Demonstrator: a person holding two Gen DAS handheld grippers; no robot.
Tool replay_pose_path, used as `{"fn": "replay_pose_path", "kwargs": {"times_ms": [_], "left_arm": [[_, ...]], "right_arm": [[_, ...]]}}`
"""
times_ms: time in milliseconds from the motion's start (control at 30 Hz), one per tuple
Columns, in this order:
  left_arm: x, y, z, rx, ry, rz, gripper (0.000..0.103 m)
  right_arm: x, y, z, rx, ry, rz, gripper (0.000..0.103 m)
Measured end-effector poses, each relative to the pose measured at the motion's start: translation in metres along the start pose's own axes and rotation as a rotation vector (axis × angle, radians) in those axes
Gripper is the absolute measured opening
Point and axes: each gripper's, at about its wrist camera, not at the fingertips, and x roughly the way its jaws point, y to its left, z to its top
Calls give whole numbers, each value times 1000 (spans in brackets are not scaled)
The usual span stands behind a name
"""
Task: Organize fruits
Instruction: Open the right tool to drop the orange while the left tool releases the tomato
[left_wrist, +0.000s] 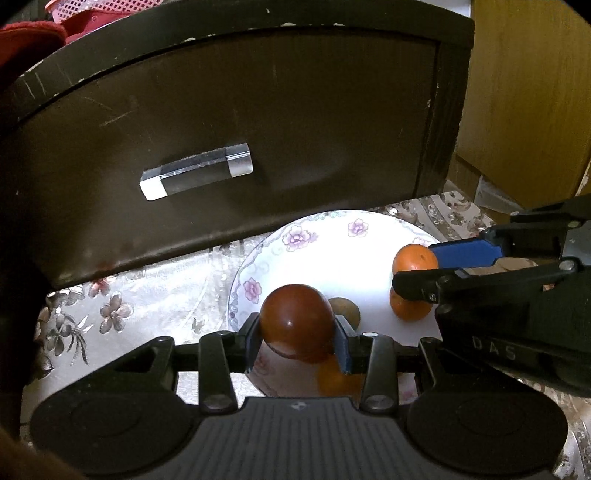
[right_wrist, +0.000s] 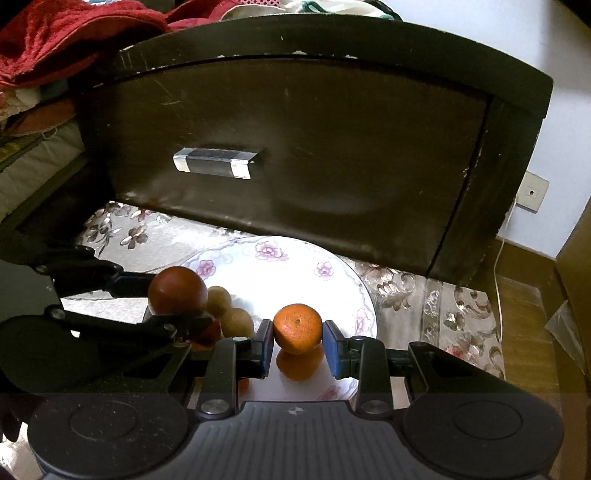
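The left gripper (left_wrist: 297, 341) is clamped on a round dark-red fruit (left_wrist: 296, 320), which bulges above its blue pads over the near rim of the floral plate (left_wrist: 295, 236). The right gripper (right_wrist: 297, 350) pinches a mandarin (right_wrist: 297, 328) squarely between its pads, stem dimple facing up, over another mandarin (right_wrist: 299, 365) lying on the plate. Both held fruits are near-spherical, with no clear long axis.

left wrist view looked steeply down along its fingers, close over the flowered plate (left_wrist: 258, 254), facing the dark drawer front (left_wrist: 258, 122). right wrist view did likewise from the plate's (right_wrist: 343, 280) other side. both shared plate, drawer front (right_wrist: 295, 129), patterned cloth (left_wrist: 147, 295) and each other's gripper.
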Motion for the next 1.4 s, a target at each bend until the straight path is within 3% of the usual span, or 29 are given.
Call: {"fn": "replay_pose_path", "kwargs": {"times_ms": [700,1033,1333,1400], "left_arm": [[1,4,1,-6,1,16,46],[-4,1,0,18,-9,15,49],[-22,11,-2,-38,-33,34,51],[-30,12,-5,-52,-38,37,55]], "right_arm": [[6,-1,3,3,-16,3,30],[1,-1,6,1,-46,3,43],[-7,-8,5,30,-57,-14,43],[-11,-9,5,38,-60,-17,43]]}}
